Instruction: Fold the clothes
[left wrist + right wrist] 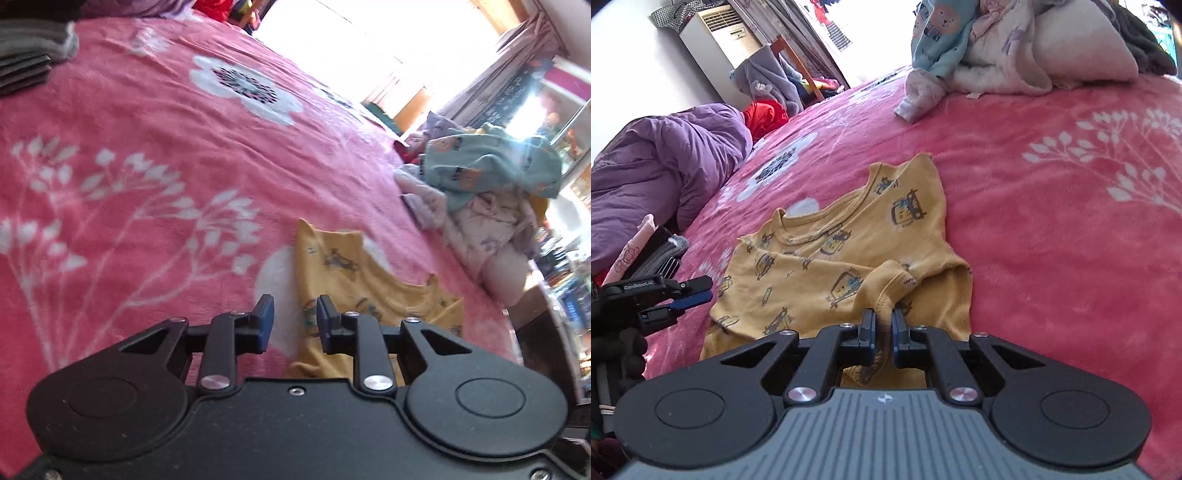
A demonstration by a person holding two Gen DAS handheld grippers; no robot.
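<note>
A small yellow shirt (827, 254) with car prints lies flat on the pink blanket (1052, 236), neck opening toward the far side. My right gripper (882, 325) is shut on a bunched fold of its near edge, lifted slightly off the cloth. My left gripper (295, 321) hovers just left of the shirt (343, 269); its blue pads stand a little apart with nothing pinched between them. From the right wrist view, the left gripper (701, 290) sits beside the shirt's left edge, apart from it.
A heap of unfolded clothes (979, 48), teal and pale prints, lies at the far end of the bed. A purple duvet (665, 162) is at the left. Folded dark and grey garments (33, 51) are stacked near the left gripper's side.
</note>
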